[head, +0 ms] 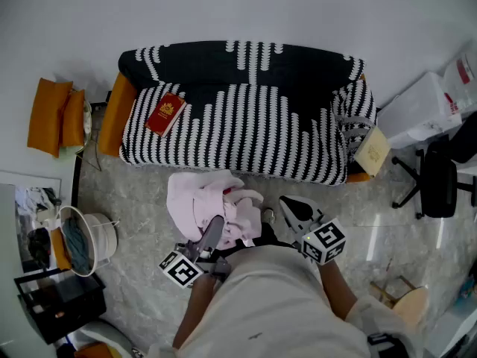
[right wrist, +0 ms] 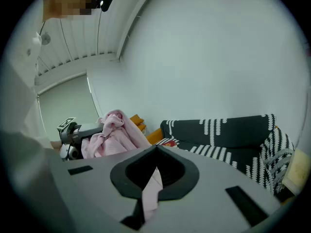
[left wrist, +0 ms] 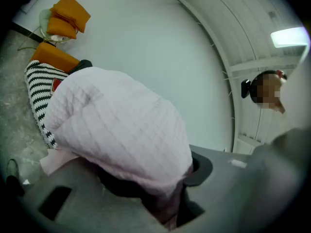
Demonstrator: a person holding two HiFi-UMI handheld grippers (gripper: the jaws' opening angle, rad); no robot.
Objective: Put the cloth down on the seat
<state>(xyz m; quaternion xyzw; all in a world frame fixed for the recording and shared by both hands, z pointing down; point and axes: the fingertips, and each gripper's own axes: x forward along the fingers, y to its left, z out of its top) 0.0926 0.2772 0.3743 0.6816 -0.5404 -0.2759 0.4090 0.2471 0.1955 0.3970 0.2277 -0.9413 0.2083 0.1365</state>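
A pink cloth hangs bunched in the air just in front of the sofa, whose seat has a black-and-white striped cover. My left gripper is shut on the cloth from below. In the left gripper view the cloth drapes over the jaws and hides most of them. My right gripper is to the right of the bundle, shut on a thin strip of the cloth. From the right gripper view the bundle sits on the left gripper, with the sofa behind.
A red book lies on the seat's left end and a tan book on its right arm. Orange cushions and a white bucket are at the left, a black office chair and white bags at the right.
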